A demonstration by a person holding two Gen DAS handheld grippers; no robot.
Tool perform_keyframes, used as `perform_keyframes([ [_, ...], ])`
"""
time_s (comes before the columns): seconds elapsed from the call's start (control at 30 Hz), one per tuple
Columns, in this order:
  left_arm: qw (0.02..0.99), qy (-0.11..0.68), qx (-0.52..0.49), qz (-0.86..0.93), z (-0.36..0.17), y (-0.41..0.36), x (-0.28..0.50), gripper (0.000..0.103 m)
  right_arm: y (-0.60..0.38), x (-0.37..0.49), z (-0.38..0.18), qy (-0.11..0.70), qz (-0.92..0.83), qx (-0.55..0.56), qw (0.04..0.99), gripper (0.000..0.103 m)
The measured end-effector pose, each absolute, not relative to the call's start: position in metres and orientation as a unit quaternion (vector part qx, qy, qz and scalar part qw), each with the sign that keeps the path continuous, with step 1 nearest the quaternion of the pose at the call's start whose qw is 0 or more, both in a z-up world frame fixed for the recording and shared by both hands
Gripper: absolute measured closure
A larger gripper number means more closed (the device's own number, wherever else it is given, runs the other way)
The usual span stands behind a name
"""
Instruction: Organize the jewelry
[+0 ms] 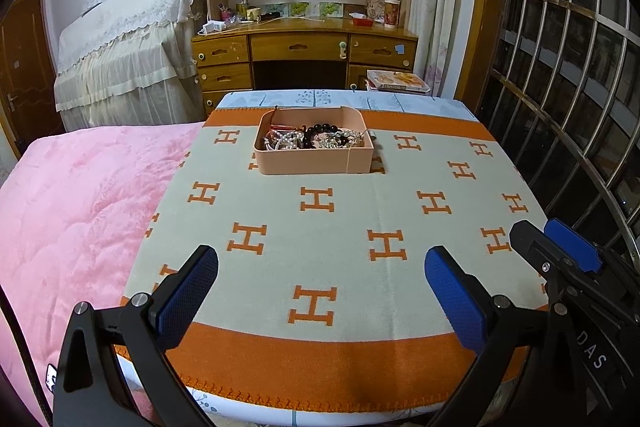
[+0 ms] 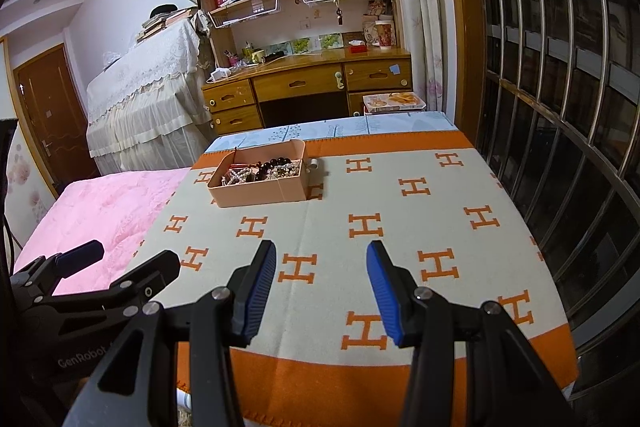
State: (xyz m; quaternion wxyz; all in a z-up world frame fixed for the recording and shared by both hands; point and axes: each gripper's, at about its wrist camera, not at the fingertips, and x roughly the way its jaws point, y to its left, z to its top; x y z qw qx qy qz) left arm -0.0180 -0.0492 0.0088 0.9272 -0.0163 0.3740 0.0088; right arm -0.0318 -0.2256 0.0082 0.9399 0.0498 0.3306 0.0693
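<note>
With both our left gripper [image 1: 320, 291] and right gripper [image 2: 322, 291] spread and empty, we risk snagging tangled bead strands [image 1: 316, 139] when reaching into the pink tray [image 1: 312, 163].

You see both views sharp and evenly lit from overhead; fisheye bending curves the edges, corners go black, and the window [image 1: 568, 67] stays dark.

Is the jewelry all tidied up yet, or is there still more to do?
Mostly tidied: the beads and bracelets lie piled in the pink box. Both grippers, left and right, are open and hold nothing. One small thing sits on the blanket beside the box, perhaps still to go in.
</note>
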Motion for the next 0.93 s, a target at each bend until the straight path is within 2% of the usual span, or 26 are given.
perform_keyframes([
  [0.93,0.915,0.402,-0.019,0.015,-0.007,-0.048,-0.01,0.001,-0.224,-0.038,-0.005,0.343,0.072,0.052,0.935,0.055],
])
